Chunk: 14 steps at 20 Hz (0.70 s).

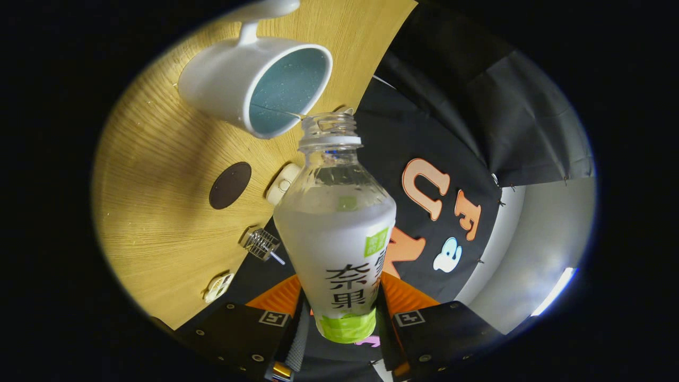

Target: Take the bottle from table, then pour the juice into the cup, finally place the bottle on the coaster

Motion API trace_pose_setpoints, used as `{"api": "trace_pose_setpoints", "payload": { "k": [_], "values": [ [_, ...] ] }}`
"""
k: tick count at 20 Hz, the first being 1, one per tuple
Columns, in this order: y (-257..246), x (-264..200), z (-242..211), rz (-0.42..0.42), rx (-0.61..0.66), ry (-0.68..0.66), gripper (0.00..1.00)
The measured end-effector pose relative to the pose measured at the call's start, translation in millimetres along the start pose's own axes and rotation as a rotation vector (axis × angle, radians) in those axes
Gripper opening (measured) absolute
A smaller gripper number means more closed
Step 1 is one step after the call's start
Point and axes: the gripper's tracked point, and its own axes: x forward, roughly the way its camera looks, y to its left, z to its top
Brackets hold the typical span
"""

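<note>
While the tongs grip its lower body from both sides, the uncapped bottle juts ahead, mouth at the rim of a white cup. A dark round coaster lies nearby on the wooden bench.

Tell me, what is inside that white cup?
The cup shows a blue speckled inside; whether juice has gathered there I cannot tell. The open-mouthed bottle, clamped in the gripper, points at its rim.
</note>
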Motion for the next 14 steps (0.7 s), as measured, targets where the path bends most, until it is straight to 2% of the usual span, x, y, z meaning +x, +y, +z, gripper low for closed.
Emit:
{"api": "trace_pose_setpoints", "payload": {
  "k": [3,8,14],
  "values": [
    [19,-8,0,0.041,0.085,0.003,0.58],
    [53,-8,0,0.177,0.370,0.029,0.58],
    [84,7,11,0.315,0.875,0.069,0.58]
  ]
}}
